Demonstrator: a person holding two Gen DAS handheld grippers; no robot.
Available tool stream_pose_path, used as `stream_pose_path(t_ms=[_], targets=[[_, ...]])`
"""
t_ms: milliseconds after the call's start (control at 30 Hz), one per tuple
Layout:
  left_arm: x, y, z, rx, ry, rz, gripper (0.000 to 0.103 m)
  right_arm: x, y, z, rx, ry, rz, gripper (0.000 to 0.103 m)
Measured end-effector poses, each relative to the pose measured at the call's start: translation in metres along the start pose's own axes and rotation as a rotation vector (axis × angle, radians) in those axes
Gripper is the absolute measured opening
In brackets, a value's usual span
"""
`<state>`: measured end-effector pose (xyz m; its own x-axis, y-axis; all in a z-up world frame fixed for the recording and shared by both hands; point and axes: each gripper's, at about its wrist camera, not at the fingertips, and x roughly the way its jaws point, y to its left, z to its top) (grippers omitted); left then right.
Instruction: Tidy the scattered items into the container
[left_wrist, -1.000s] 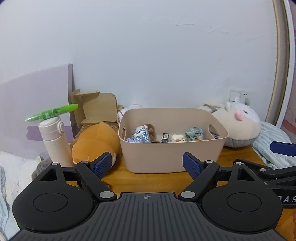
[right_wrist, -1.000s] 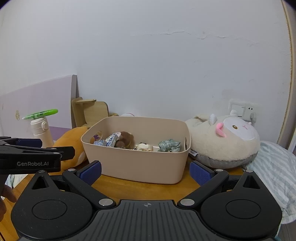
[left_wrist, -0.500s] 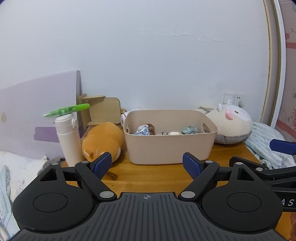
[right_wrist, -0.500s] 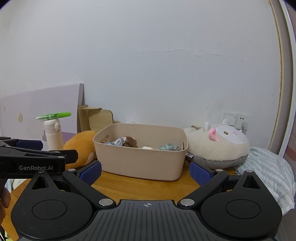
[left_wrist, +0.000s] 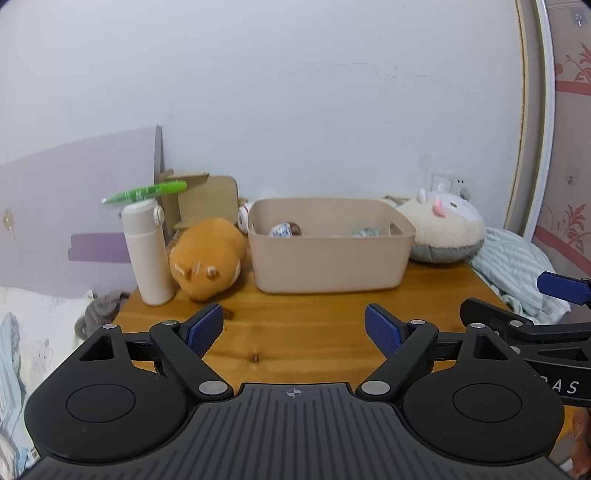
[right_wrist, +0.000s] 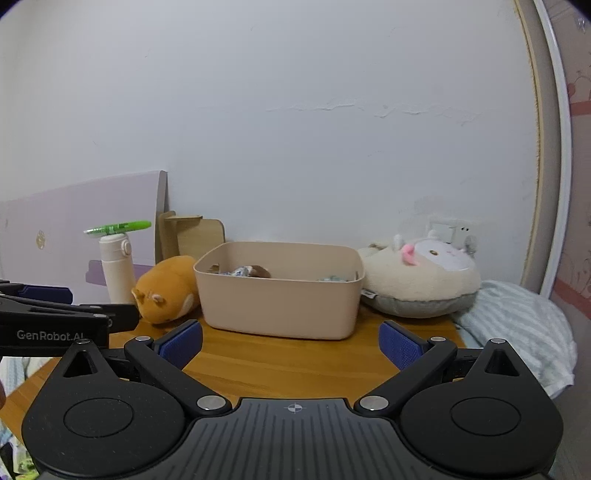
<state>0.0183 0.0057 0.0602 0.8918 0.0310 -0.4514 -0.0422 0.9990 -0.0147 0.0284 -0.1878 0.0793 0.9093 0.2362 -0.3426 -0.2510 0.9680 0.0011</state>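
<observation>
The beige container (left_wrist: 328, 254) sits at the far middle of the wooden surface (left_wrist: 295, 339), close to the wall. Inside it lie several small items: a blue-and-white patterned packet (left_wrist: 279, 229), something brown (left_wrist: 295, 228) beside it, and a greenish crumpled piece (left_wrist: 365, 232) toward the right end; most of the contents are hidden by the near wall.

Touching the container's left side lies an orange plush toy (left_wrist: 207, 258), and left of that stands a cream bottle (left_wrist: 146, 251) with a green pen (left_wrist: 146, 192) balanced across its cap. Behind them leans a light wooden stand (left_wrist: 207, 195). On the container's right rests a cream plush (left_wrist: 443, 232) with a pink nose, and beyond it striped bedding (left_wrist: 517, 269).

The left gripper (left_wrist: 293, 326) hovers over the near part of the surface, its blue-padded fingers (left_wrist: 205, 328) spread wide and empty. The right gripper (right_wrist: 290, 341) is held beside it, likewise released, with nothing between its fingers (right_wrist: 400, 345).
</observation>
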Motion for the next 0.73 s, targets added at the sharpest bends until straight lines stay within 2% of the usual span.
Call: stream_pose_path(t_ms=[367,733], targets=[[-0.013,-0.001,-0.024,-0.016,0.057,-0.029,0.085,-0.018,0.000,-0.018,0.027,0.045,-0.005,0.103],[-0.021,-0.002,-0.027,-0.019,0.030,-0.022,0.085,-0.027,0.003,-0.020,0.041,0.039,0.001,0.103]])
